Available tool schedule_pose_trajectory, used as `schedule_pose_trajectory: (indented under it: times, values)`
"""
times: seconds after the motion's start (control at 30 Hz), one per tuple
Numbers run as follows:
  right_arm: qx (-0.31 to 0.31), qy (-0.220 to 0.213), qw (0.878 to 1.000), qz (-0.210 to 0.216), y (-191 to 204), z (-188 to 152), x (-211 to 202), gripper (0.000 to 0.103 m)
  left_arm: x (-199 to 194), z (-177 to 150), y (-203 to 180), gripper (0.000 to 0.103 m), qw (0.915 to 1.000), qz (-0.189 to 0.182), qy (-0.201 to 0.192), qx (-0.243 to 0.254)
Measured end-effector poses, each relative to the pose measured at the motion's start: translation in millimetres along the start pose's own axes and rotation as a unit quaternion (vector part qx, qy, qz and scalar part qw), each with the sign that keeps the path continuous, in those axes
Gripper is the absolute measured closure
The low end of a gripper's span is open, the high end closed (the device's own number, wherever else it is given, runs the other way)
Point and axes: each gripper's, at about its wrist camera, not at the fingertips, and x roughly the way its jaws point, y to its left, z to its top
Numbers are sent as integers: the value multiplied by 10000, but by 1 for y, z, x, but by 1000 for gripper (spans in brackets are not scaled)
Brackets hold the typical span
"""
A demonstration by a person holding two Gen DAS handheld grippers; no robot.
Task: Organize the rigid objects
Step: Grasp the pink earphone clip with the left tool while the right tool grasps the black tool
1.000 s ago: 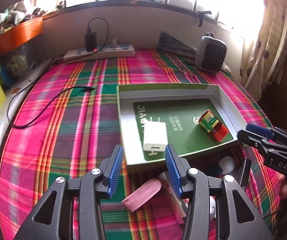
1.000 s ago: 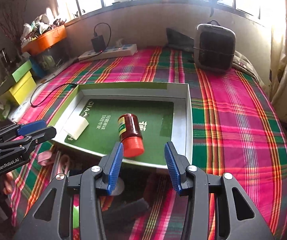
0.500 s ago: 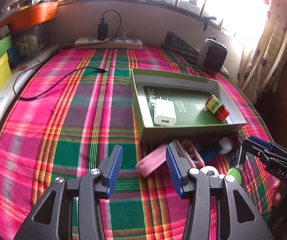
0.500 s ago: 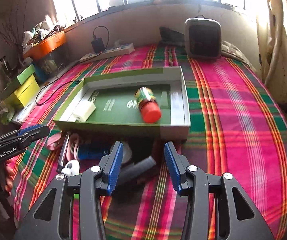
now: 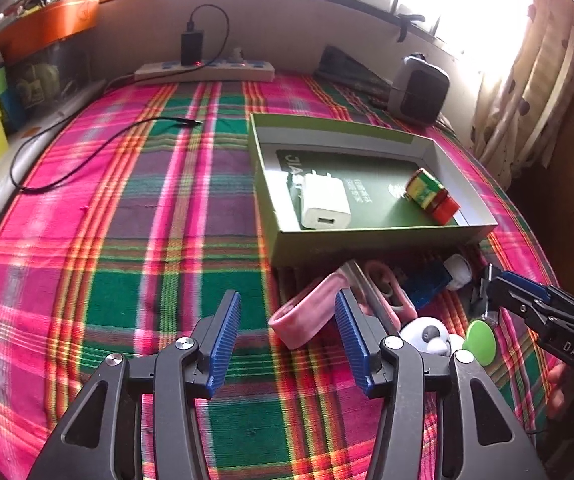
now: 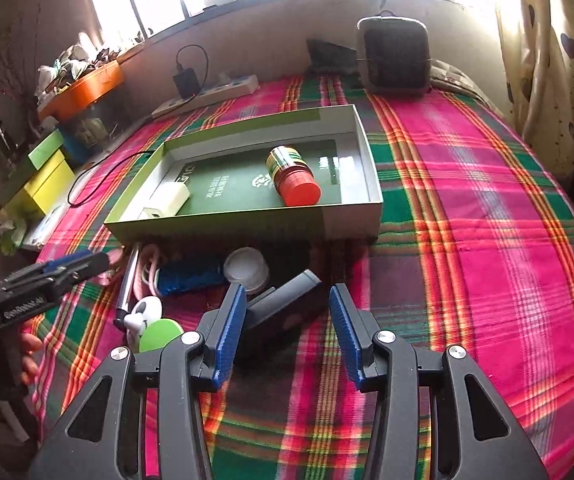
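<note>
Both grippers hang spread and empty over a plaid tablecloth [image 5: 127,240] of pink, green and red: the left gripper [image 5: 287,330] just beside a pink loop [image 5: 307,314], the right gripper [image 6: 287,322] above a dark grey bar-shaped object [image 6: 283,300]. Ahead, a shallow green box [image 6: 215,228] holds a white charger [image 5: 325,204] and a red-capped bottle [image 6: 293,176] lying on its side. A clutter of a blue item [image 6: 191,276], a white cap [image 6: 247,268] and a green disc [image 5: 481,338] sits against the box's near wall. Along the back wall under bright windows lie a power strip [image 5: 205,70], a small grey heater [image 6: 393,56] and an orange tray [image 6: 83,88]; a curtain [image 6: 547,60] hangs to the right.
</note>
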Motion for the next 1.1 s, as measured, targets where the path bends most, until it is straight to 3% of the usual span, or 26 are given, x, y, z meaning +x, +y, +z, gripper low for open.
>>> schedule_pose_trajectory:
  times: [0.37,0.5,0.6,0.77,1.1]
  values:
    - [-43,165,9998,-36,10,-4,7,57,7,-2,-11,54,9997,-70,122,224]
    - [-100,185,9995,-248,9,-6,6,57,8,-4,-15,54,9995,-73,154,276]
    - [-166,215,9987,-439,7,-10,5,47,6,-5,-16,54,9994,-106,148,294]
    - [-189,284,9972,-661,-2,-12,6,46,5,-6,-17,54,9994,-107,148,302]
    - [-370,246,9944,-954,-13,-13,5,46,8,-9,-19,54,9981,385,128,473]
